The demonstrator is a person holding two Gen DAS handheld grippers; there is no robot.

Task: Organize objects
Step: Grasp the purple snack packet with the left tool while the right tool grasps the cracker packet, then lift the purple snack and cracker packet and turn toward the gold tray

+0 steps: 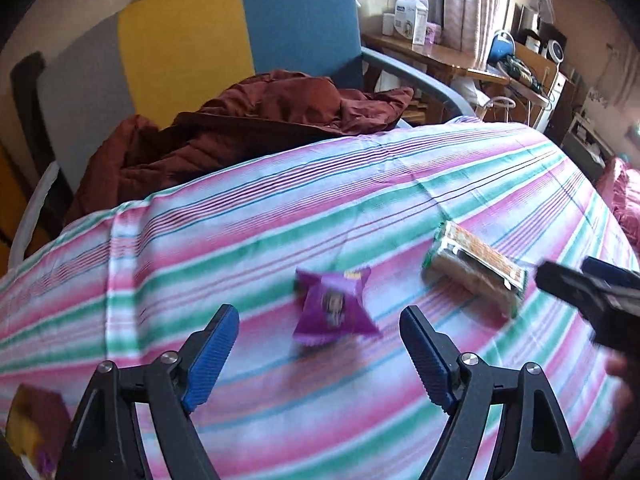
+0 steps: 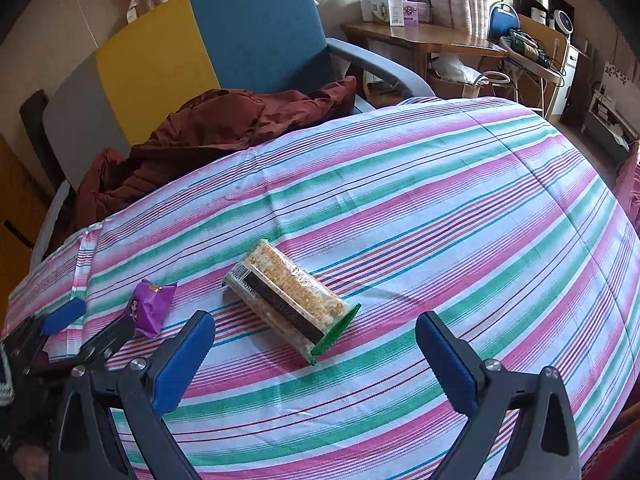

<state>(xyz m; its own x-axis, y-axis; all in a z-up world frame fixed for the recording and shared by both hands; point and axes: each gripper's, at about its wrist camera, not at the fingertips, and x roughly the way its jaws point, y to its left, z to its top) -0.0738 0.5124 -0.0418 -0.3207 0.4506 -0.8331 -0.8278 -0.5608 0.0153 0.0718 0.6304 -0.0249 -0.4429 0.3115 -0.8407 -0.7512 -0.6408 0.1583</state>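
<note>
A small purple snack packet [image 1: 332,308] lies on the striped cloth [image 1: 280,208]. My left gripper [image 1: 319,312] hangs open just above it, a blue fingertip on each side and neither touching. To the right lies a clear packet of grain bars with a green end [image 1: 472,268]. The right wrist view shows this clear packet [image 2: 288,296] just ahead of my open right gripper [image 2: 315,320], with nothing between the pads. There the purple packet [image 2: 150,308] is at the left, with the left gripper [image 2: 90,324] beside it. The right gripper [image 1: 592,284] enters the left wrist view from the right edge.
A dark red jacket [image 1: 248,128] is heaped on a chair with a grey, yellow and blue back [image 1: 224,36] beyond the cloth's far edge. A wooden desk with boxes [image 1: 432,52] stands at the back right. A yellow and purple object [image 1: 28,432] is at the lower left.
</note>
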